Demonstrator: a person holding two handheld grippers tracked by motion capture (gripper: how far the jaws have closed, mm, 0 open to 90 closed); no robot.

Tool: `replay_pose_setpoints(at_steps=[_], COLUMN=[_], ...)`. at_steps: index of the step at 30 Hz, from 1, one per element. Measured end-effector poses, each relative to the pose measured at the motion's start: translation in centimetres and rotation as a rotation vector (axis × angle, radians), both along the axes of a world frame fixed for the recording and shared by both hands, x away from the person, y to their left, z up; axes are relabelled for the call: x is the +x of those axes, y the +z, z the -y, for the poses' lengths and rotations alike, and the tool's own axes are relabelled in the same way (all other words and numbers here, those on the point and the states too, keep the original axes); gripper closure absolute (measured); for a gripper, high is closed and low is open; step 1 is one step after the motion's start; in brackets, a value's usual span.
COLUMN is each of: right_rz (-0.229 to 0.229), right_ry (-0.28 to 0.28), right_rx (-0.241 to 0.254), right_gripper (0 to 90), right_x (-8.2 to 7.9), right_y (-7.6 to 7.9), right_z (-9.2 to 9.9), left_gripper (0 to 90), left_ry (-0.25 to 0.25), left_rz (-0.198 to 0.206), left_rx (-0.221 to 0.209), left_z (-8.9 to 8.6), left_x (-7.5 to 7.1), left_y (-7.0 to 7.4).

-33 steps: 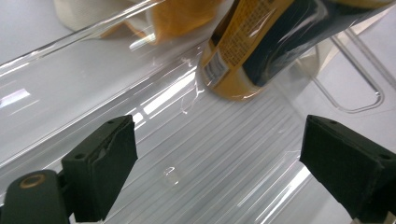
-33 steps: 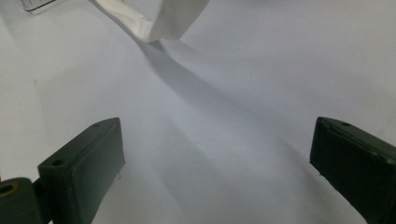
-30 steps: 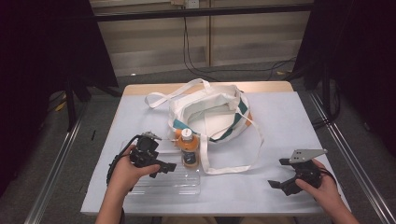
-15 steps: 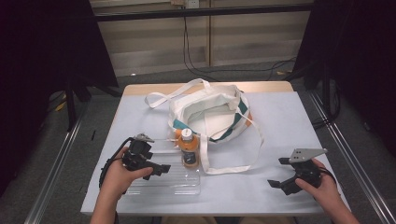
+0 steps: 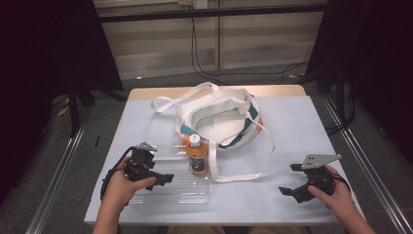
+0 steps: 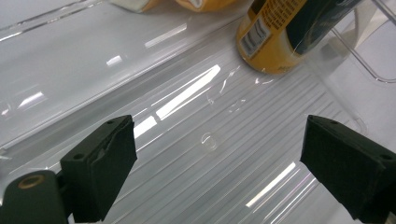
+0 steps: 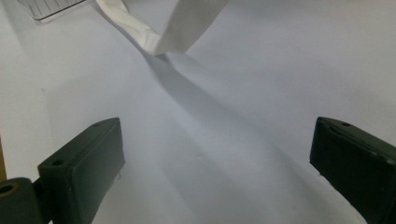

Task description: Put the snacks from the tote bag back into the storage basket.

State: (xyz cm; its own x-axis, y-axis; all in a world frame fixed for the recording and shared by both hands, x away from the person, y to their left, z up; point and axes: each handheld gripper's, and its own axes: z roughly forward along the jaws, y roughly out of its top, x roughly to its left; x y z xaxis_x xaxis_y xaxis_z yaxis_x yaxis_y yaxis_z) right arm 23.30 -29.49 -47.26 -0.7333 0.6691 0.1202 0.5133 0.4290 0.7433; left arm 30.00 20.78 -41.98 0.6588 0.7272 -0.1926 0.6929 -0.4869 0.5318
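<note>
The left gripper (image 5: 158,176) hovers low over the clear plastic tray (image 5: 180,195), jaws spread wide and empty, with the orange juice bottle (image 5: 197,156) standing at the tray's far right corner, beyond the right jaw and apart from it. Well right of the tray, the right gripper (image 5: 292,180) rests near the tabletop (image 5: 292,126), jaws likewise wide apart and empty. Behind the tray lies a white tote bag (image 5: 219,119), its strap (image 5: 253,168) looping beside the bottle.

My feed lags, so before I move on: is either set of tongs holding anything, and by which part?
Nothing is held. The left tongs gape over the clear tray, apart from the bottle. The right tongs gape above the bare table.
</note>
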Motion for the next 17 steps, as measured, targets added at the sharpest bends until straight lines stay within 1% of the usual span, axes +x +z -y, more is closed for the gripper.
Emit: replay_pose_setpoints(at_steps=[5, 7, 10, 11, 13, 14, 17], right_rz=[-0.001, 0.003, 0.001, -0.003, -0.003, -0.004, -0.004], right_ry=[0.012, 0.023, 0.033, 0.037, 0.045, 0.048, 0.056], right_rx=[0.005, 0.003, 0.000, 0.002, -0.002, -0.004, -0.002], right_gripper=[2.4, 2.4, 2.4, 2.4, 2.4, 2.4, 2.4], right_x=[0.4, 0.5, 0.9, 1.0, 1.2, 1.2, 1.4], right_y=[0.0, 0.0, 0.0, -0.1, -0.2, -0.2, -0.1], right_z=[-0.3, -0.6, -1.0, -1.2, -1.4, -1.5, -1.8], left_gripper=[10.2, 10.2, 10.2, 10.2, 10.1, 10.2, 10.1], left_ry=[0.011, 0.014, 0.028, 0.017, 0.022, 0.017, 0.031], left_rz=[-0.009, -0.016, -0.014, -0.014, -0.016, -0.020, -0.018], left_rx=[0.018, 0.015, 0.002, 0.020, 0.011, 0.012, 0.017], left_z=[-0.3, -0.5, -0.5, -0.6, -0.7, -0.8, -1.0], left_x=[-0.3, -0.4, -0.6, -0.6, -0.7, -0.8, -0.9], left_y=[-0.3, -0.5, -0.5, -0.5, -0.5, -0.6, -0.6])
